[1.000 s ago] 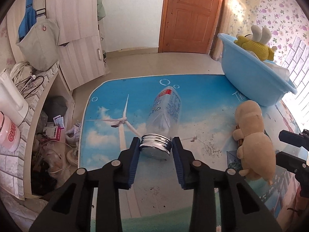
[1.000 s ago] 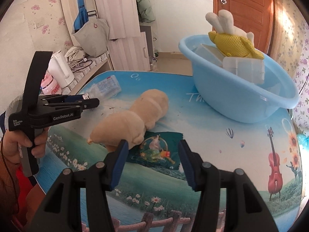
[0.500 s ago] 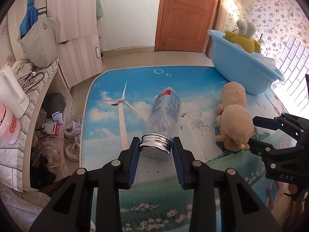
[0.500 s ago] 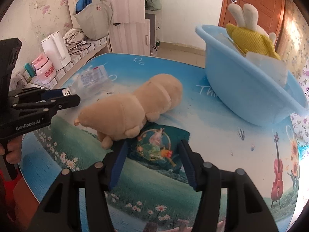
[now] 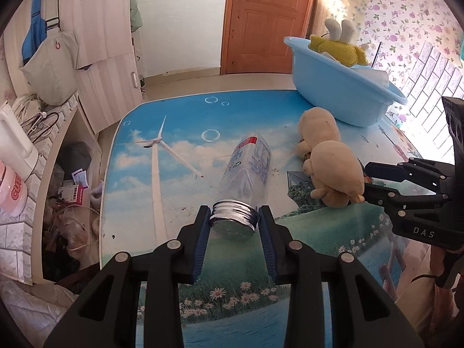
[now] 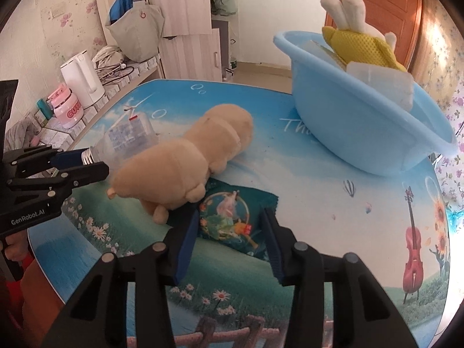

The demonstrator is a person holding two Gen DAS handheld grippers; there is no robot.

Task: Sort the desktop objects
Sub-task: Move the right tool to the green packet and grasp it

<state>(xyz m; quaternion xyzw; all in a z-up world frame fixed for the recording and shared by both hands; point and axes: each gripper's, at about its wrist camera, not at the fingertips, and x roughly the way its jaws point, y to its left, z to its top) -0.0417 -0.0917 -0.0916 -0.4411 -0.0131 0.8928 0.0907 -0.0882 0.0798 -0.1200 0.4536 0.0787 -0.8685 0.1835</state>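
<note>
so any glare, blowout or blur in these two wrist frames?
Left wrist: window light blows out the floral wallpaper at right; silver bottle cap stays sharp. Right wrist: mild glare on the orange wooden door, slight softness at the tan plush toy. Both: heavy fisheye bending, dark corners.

plush toy [image 6: 191,159] crowding green packet [image 6: 232,220], basin [image 6: 362,133] beyond

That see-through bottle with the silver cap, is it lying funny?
Yes. The clear plastic bottle with a silver screw cap lies tipped over instead of standing, its cap clamped in the left gripper. Dark crumbs speckle the picture-printed tabletop.
</note>
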